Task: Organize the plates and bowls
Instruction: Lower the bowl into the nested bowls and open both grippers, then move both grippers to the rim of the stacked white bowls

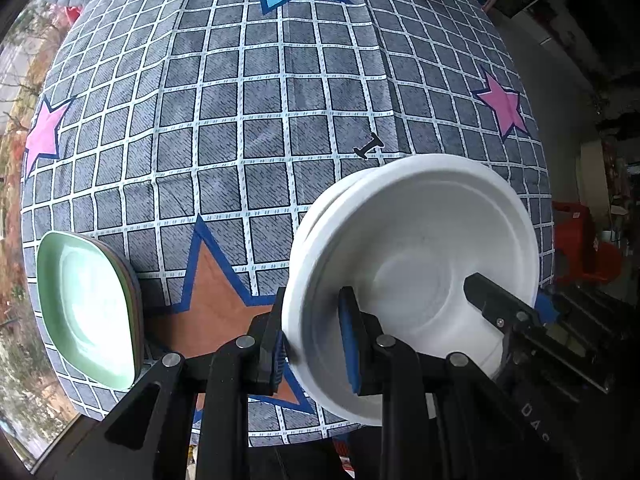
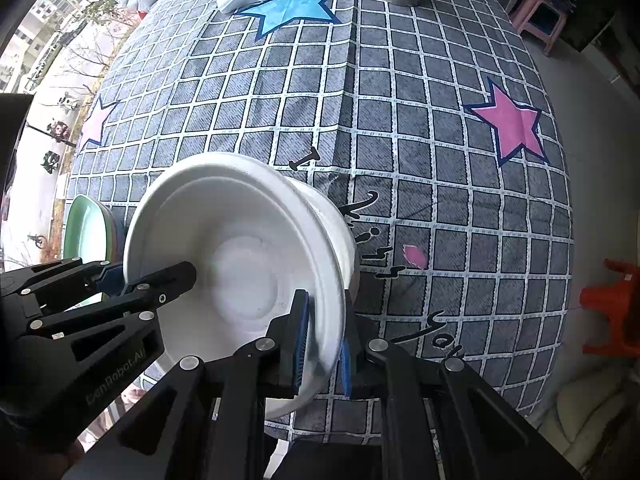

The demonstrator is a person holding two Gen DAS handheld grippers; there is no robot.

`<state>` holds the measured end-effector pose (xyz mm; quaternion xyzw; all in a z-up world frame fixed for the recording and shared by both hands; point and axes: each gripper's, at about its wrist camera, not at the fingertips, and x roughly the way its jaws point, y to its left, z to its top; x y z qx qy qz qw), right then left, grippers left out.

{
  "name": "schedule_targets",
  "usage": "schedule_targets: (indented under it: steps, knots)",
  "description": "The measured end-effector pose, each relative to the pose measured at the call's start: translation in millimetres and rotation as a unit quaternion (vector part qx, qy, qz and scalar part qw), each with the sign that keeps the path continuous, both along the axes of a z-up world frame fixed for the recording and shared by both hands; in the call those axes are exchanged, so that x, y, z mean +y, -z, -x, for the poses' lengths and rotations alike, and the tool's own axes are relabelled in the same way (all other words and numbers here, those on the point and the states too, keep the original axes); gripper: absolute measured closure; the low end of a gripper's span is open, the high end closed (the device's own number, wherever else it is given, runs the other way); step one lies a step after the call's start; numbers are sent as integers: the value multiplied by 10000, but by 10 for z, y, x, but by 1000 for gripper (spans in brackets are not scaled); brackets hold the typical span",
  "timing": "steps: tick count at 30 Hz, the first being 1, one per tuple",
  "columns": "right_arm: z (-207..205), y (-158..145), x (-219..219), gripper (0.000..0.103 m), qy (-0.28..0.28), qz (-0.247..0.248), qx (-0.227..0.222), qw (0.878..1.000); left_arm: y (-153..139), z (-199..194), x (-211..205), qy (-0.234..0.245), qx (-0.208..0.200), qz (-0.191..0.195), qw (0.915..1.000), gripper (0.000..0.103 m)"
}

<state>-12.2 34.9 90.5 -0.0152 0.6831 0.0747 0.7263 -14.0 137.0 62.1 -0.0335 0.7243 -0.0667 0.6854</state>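
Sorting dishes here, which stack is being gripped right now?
The white bowls, clamped at opposite rims by both hand-held grippers; the green plates sit untouched beside them.

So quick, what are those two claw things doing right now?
Left gripper: shut on the rim of the top white round foam bowl.
Right gripper: shut on the opposite rim of the same bowl.

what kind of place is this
Probably a lived-in home: a table under a star-print checked tablecloth, plastic stools on the floor beside it, and a window looking out on trees and apartment blocks.
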Motion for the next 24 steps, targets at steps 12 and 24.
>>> schedule_targets:
  steps: [12,24]
  knots:
    - [-34,17,-63,41,125,162,-10,9998,39,-32,59,-110,57,-155,9998,46]
    - [51,-106,-184,41,145,248,-108,9995,-111,-49,34,84,-138,-278,9995,37]
